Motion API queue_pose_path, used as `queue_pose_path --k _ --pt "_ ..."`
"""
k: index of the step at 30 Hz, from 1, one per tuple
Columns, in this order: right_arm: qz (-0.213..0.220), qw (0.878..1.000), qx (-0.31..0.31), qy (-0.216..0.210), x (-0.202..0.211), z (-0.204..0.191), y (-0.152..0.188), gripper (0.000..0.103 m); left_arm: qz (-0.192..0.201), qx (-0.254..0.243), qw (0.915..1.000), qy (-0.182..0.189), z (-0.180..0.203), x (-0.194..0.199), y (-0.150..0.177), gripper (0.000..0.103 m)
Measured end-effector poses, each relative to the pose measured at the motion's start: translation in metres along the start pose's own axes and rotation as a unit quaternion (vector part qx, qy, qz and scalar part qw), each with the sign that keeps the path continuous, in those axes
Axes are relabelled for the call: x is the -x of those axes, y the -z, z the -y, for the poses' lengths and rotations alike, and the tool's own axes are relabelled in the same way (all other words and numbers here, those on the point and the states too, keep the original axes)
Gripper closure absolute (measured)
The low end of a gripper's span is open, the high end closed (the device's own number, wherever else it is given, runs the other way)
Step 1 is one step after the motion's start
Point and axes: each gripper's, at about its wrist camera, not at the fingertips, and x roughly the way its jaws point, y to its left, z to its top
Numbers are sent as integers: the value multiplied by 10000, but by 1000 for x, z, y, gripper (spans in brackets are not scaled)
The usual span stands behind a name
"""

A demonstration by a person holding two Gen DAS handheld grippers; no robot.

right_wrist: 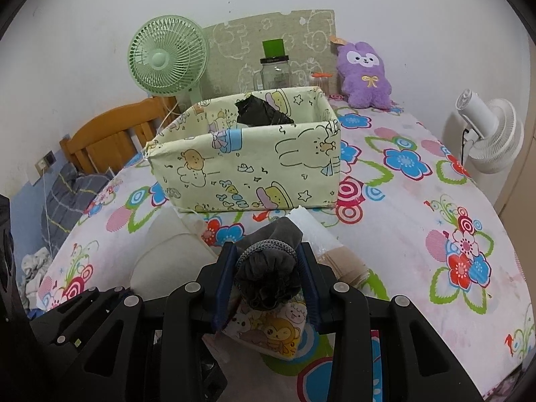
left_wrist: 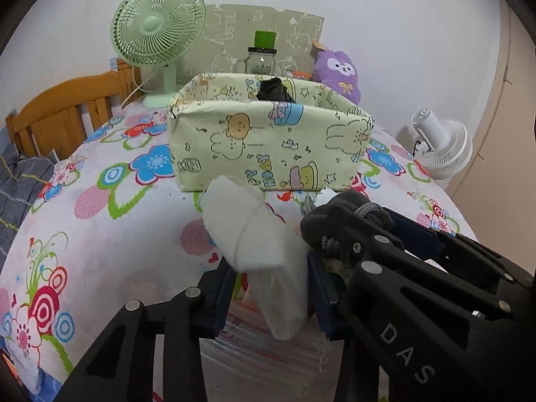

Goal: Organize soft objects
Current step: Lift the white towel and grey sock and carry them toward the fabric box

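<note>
My left gripper is shut on a white folded cloth held above the flowered table cover. My right gripper is shut on a dark grey rolled cloth bound by a grey knitted band; it also shows in the left wrist view, close to the right of the white cloth. A pale green cartoon-print fabric box stands ahead of both grippers, also in the right wrist view. A black soft item lies inside it.
A green desk fan, a glass jar with a green lid and a purple plush toy stand behind the box. A white fan is at the right. A cartoon-print pouch lies under my right gripper. A wooden headboard is at the left.
</note>
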Motion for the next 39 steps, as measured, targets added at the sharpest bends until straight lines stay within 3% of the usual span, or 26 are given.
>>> queue_pose_path --k 39 --pt "1031 9947 -32 -50 83 -5 -67 63 1051 -373 9937 -58 27 77 -64 61"
